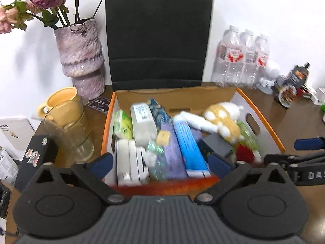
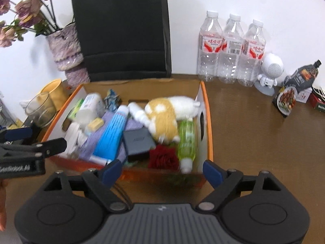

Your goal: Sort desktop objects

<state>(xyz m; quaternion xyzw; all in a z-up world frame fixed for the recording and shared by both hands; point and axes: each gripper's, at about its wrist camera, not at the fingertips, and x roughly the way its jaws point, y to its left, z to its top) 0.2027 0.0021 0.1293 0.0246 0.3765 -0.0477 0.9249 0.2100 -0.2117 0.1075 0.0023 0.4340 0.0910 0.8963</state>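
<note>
The left gripper (image 1: 161, 164) hangs over the near rim of the orange-edged box (image 1: 262, 120), jaws spread wide and holding nothing. The right gripper (image 2: 162, 171) sits the same way at the box's near right corner, wide apart and empty. Inside the box lie a blue tube (image 2: 110, 136), a dark grey case (image 2: 137, 141), a plush cat (image 2: 164, 113), a green bottle (image 2: 185, 140) and what looks, through blur, like a red flower (image 2: 163, 156). Behind stand a black bag (image 2: 124, 28), a vase (image 1: 80, 57) and water bottles (image 2: 231, 46).
</note>
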